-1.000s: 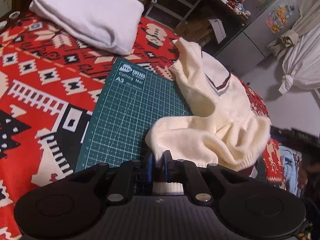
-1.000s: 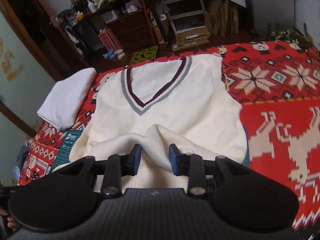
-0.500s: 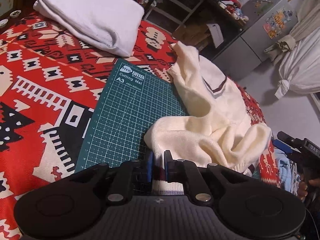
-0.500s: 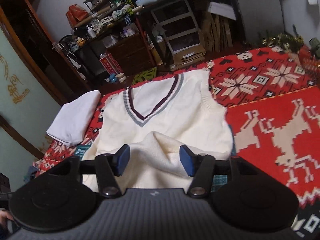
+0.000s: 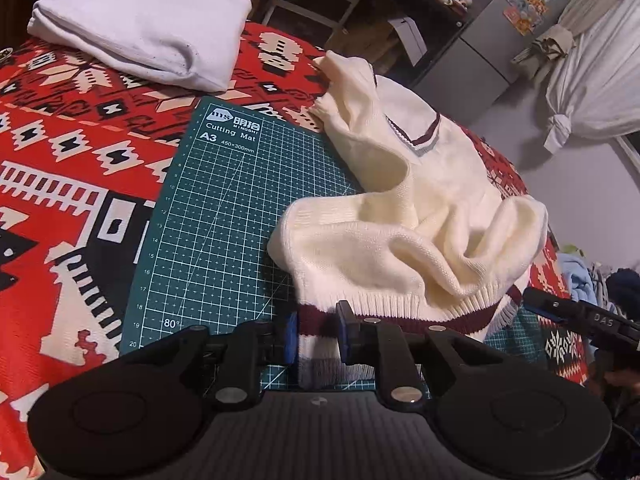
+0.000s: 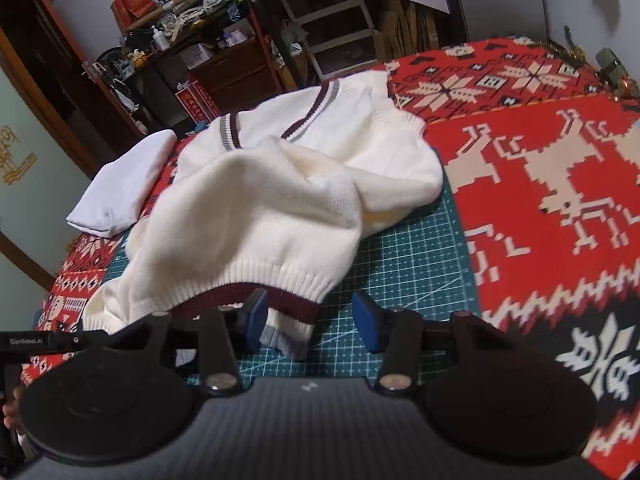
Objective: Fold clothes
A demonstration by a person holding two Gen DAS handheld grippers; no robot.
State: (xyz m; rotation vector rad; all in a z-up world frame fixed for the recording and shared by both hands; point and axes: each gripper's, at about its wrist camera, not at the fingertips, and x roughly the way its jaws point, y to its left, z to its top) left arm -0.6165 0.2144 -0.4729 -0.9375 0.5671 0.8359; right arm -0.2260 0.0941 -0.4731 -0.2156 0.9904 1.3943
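left view, l to r: red patterned blanket [image 5: 60, 184] covers the surface, folded white cloth [image 5: 152, 28] lies on it at the far left. next to that a green cutting mat [image 5: 208, 216] lies flat on the blanket. cream knit vest [image 5: 404, 224] sits bunched on the mat's right part, v-neck w/ maroon + grey trim at the far end, ribbed hem w/ maroon stripe at the near end. left gripper [image 5: 317, 338] has its blue pads [image 5: 291, 338] a narrow gap apart w/ the hem running between them; can't tell if they actually pinch it. at far right edge the other tool's black tip pokes in; fridge [image 5: 496, 28] and a tied white curtain [image 5: 592, 80] behind.

right view, l to r: white cloth [image 6: 120, 188] at left, vest [image 6: 272, 208] humped up in the middle over the mat [image 6: 416, 264], neck end far, hem near. right gripper [image 6: 313, 322] stands wide, hem corner hanging just beside its left pad, right pad over bare mat, not clamping anything. blanket [image 6: 552, 168] w/ reindeer pattern fills the right. cluttered shelves [image 6: 224, 40] at the back.
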